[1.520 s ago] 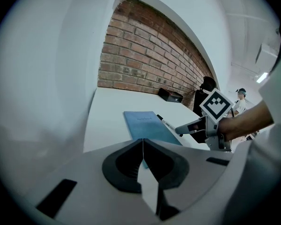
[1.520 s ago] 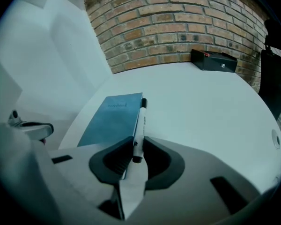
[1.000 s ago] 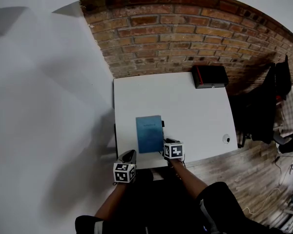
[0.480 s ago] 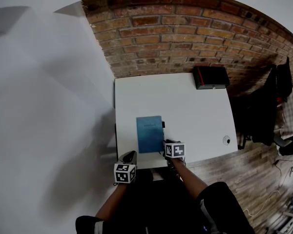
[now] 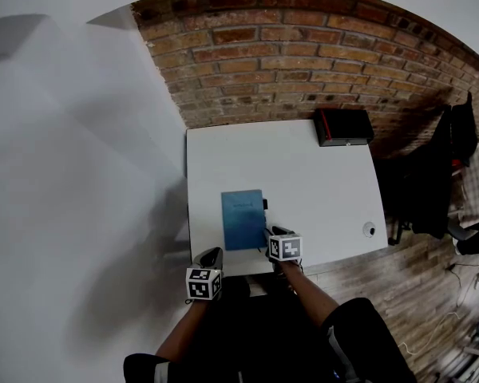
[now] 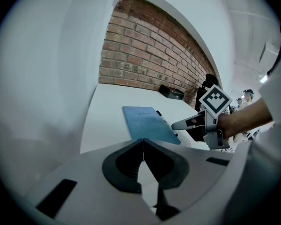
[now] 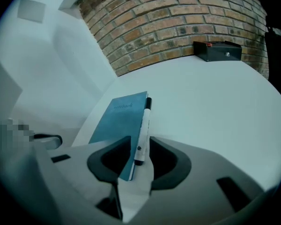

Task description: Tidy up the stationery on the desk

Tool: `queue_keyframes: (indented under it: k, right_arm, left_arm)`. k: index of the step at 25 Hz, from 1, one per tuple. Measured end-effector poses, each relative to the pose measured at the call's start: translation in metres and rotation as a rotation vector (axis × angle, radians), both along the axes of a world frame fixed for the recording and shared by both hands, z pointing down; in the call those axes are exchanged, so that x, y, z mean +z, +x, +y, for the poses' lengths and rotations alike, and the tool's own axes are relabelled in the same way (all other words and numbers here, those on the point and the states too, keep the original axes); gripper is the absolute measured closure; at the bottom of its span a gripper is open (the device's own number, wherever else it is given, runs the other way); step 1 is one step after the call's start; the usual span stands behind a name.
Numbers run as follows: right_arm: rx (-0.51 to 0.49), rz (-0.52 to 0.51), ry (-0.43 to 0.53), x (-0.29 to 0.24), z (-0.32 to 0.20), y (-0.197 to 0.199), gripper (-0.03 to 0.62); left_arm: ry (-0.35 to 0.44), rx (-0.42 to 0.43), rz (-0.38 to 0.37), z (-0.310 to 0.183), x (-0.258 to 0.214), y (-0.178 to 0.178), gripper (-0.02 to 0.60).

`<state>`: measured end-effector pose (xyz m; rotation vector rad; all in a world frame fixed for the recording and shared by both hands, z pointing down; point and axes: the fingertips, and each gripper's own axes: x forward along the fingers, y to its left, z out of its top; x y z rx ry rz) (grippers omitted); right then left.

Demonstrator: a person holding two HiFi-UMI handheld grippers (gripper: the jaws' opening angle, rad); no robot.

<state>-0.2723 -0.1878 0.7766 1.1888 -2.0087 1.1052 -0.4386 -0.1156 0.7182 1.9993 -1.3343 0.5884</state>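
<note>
- Pen (image 7: 144, 116): lies near the near edge of the white desk (image 5: 319, 174), lengthwise along the right edge of the blue notebook (image 7: 119, 118). Can't tell if it sits on the cover's edge or just beside it.
- Right gripper (image 7: 140, 138): jaws have just been opening and stand about half apart. The pen's near end and the notebook's near right corner are between them, with no pad pressing on either.
- Left gripper (image 6: 143, 142): jaws fully together, nothing held. It hovers off the desk's near left edge, clear of the notebook.
- Step, my read: pen is being laid against the notebook and let go. It could also be the jaws opening for a pickup; the frames don't settle which.
- Next, if a release: pull the right gripper straight back toward the near edge, jaws kept apart. The pen is round and will roll if clipped.
- Next, if a pickup: centre on the pen barrel alone, keep the notebook corner out of the jaws, then close.
- Black box (image 5: 344, 124) at the far right corner is well apart from all this, untouched.
</note>
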Motion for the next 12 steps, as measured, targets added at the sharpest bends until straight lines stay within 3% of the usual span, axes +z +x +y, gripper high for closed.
queue_keyframes:
  k: [7, 12]
  right_arm:
    - [0.031, -0.028, 0.108, -0.028, -0.005, 0.014, 0.48]
    - [-0.025, -0.014, 0.173, -0.038, 0.001, 0.031, 0.512]
  left_arm:
    - [0.021, -0.016, -0.002, -0.004, -0.007, 0.008, 0.565]
    - [0.059, -0.036, -0.005, -0.008, -0.016, 0.027, 0.565]
